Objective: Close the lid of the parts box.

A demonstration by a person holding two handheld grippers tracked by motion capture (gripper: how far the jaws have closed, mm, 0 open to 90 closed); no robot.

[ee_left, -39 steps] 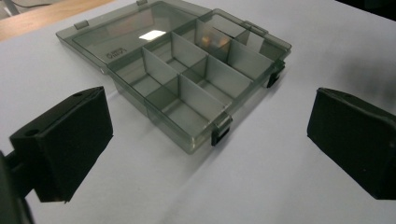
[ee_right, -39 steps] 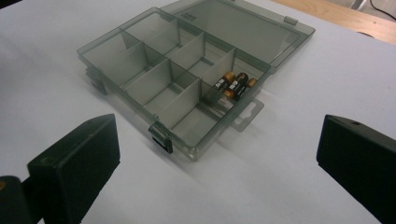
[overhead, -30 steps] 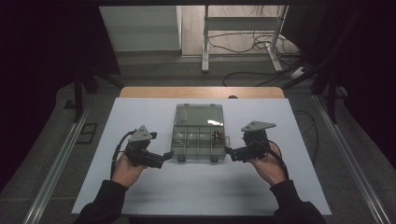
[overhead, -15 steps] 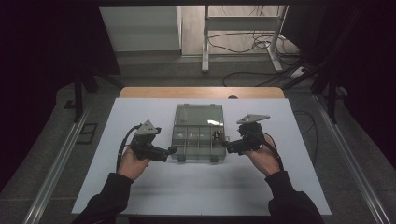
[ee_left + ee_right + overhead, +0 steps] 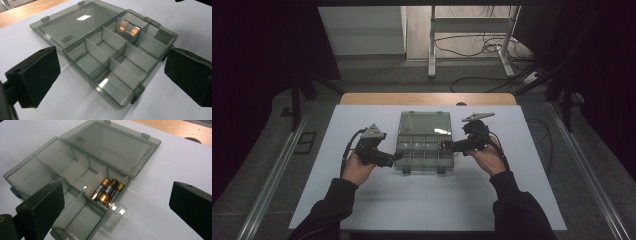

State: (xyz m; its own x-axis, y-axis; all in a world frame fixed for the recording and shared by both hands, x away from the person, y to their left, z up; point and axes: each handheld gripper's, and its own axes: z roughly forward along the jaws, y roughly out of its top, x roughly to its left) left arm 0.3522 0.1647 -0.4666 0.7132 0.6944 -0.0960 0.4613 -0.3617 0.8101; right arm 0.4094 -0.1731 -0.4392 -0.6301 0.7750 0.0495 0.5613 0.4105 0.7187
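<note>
A smoky clear plastic organiser box (image 5: pixel 424 142) lies in the middle of the white table, its lid folded flat towards the far side. Dividers split it into several compartments. Three copper-and-black batteries (image 5: pixel 107 190) lie side by side in one compartment by the box's right end; in the left gripper view they are an orange blur (image 5: pixel 127 27) behind a divider. My left gripper (image 5: pixel 394 157) is open just off the box's left front corner, with the box (image 5: pixel 112 62) ahead between its jaws. My right gripper (image 5: pixel 447 146) is open at the box's right end, over the batteries' side.
The white table top (image 5: pixel 432 205) has bare room in front of the box and to both sides. A wooden strip (image 5: pixel 427 98) runs along its far edge. Beyond it, cables (image 5: pixel 472 47) and metal frame legs (image 5: pixel 431 45) are on the floor.
Both hands have moved inward and a little forward, so each gripper now sits close against its end of the box. The box itself has not moved.
</note>
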